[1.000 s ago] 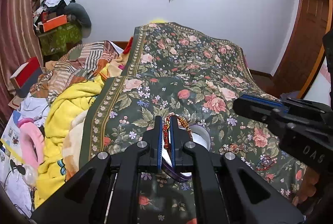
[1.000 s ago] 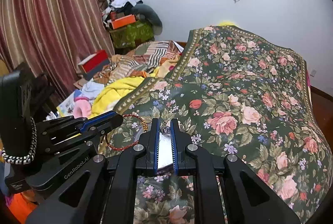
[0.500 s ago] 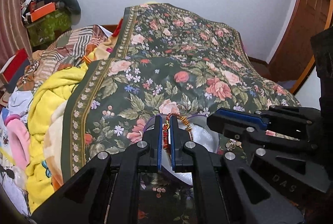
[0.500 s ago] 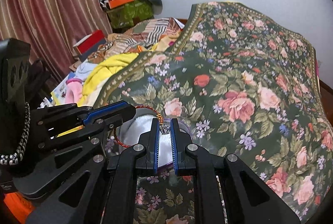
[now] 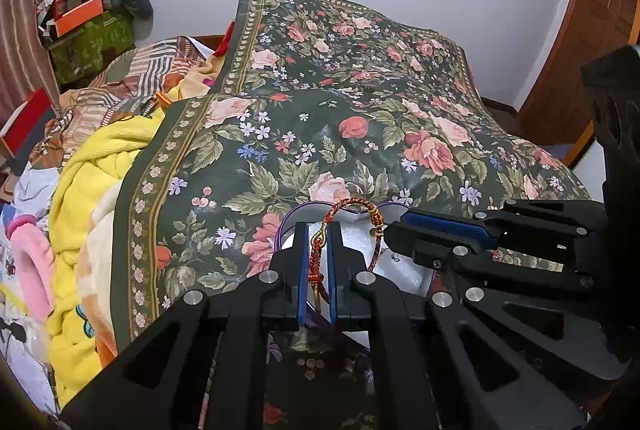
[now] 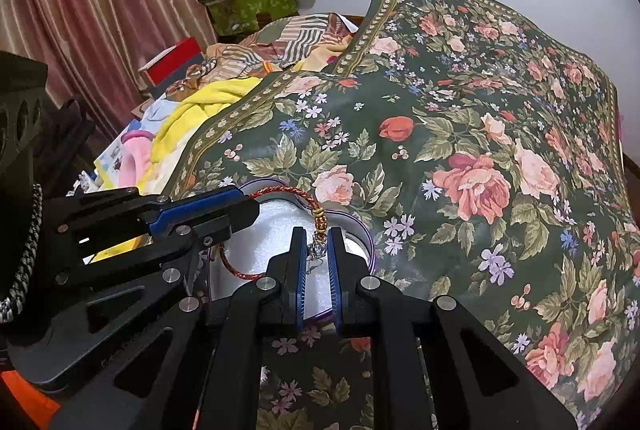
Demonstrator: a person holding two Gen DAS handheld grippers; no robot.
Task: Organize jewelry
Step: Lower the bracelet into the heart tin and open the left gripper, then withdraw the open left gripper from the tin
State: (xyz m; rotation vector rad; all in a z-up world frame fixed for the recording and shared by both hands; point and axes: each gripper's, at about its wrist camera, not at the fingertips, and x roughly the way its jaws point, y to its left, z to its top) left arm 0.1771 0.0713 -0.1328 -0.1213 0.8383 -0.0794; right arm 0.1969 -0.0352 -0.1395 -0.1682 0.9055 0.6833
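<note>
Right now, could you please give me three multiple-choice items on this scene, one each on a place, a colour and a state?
1. Where is the bracelet?
A. over the open white-lined box
B. on the yellow blanket
C. on the orange box

2. What colour is the rim of the box?
A. green
B. purple
C. black

3. How is the bracelet held?
A. lying loose on the bedspread
B. by the left tool only
C. by both tools

Answers:
1. A: in both views the cord arches above the box's white lining, on the floral bedspread.
2. B: a purple edge runs round the lining.
3. C: the left tool pinches the red cord near a gold clasp, and the right tool pinches the end with the silvery charm.
</note>
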